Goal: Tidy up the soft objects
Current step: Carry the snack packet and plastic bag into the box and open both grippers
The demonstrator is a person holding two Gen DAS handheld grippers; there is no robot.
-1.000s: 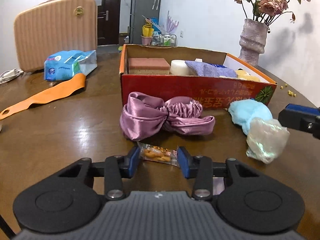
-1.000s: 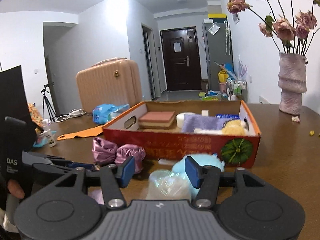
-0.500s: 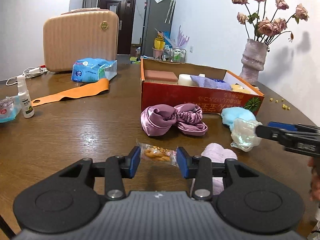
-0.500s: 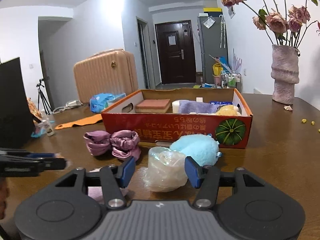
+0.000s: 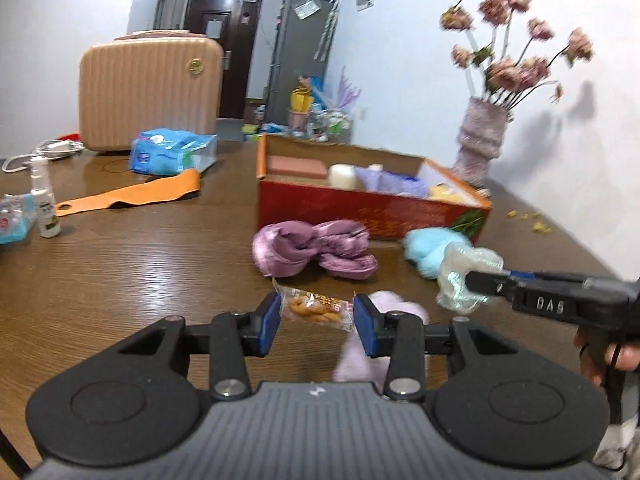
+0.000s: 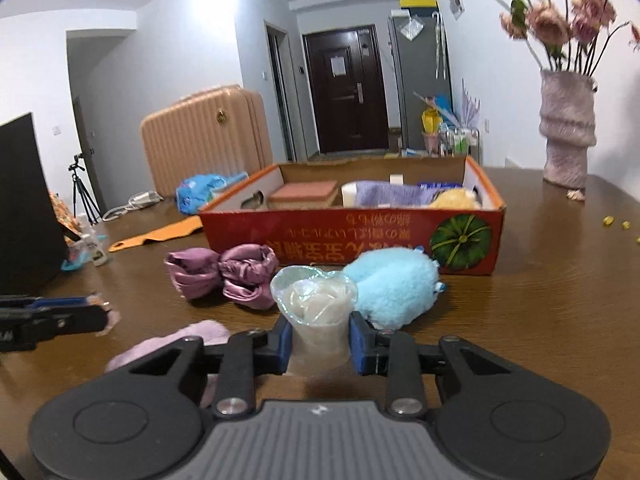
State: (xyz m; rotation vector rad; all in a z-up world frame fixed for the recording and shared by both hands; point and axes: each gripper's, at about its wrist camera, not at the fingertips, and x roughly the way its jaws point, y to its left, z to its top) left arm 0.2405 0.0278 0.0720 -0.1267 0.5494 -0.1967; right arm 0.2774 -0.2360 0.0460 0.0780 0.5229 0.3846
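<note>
My left gripper (image 5: pixel 316 318) is shut on a clear snack packet (image 5: pixel 314 307) of orange pieces, held off the wooden table. My right gripper (image 6: pixel 320 344) has its jaws closing, and both pads press on a translucent, shiny soft bundle (image 6: pixel 314 304); from the left wrist that bundle (image 5: pixel 456 280) sits at the right gripper's (image 5: pixel 480 282) tip. A blue plush (image 6: pixel 392 284) and a purple satin scrunchie (image 6: pixel 224 272) lie in front of the red cardboard box (image 6: pixel 352 236), which holds several soft items. A pale pink fluffy piece (image 5: pixel 384 312) lies under my left gripper.
A pink suitcase (image 5: pixel 148 92) stands at the back left, a vase of dried flowers (image 6: pixel 566 136) at the back right. An orange strap (image 5: pixel 132 196), a blue tissue pack (image 5: pixel 168 156) and a small spray bottle (image 5: pixel 46 204) lie left of the box. A person's hand (image 5: pixel 612 352) holds the right gripper.
The left gripper drew back and up with the snack packet, away from the scrunchie. The right gripper's jaws closed onto the translucent bundle, which stood loose between them before.
</note>
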